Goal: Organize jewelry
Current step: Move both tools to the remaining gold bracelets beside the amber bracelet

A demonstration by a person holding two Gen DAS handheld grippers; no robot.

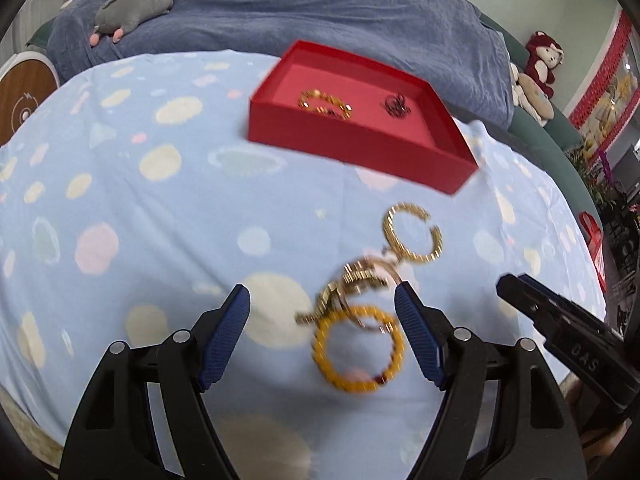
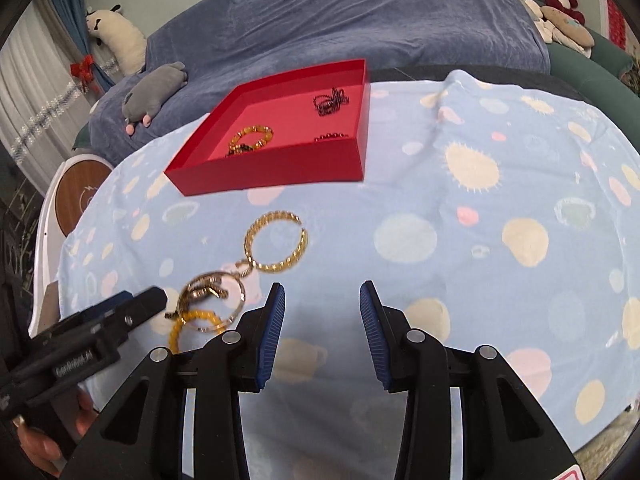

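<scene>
Both my grippers hover with nothing held; left gripper [image 1: 322,328] spread wide above the yellow bead bracelet [image 1: 359,350]; right gripper [image 2: 322,322] part-open over bare blanket [image 2: 460,240]; red tray [image 2: 280,168] beyond.

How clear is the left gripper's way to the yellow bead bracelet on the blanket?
Probably clear. The left gripper is open with the yellow bead bracelet lying between its fingers, nothing above it. But tangled gold chains overlap the bracelet's far edge, so closing there might catch them too.
</scene>
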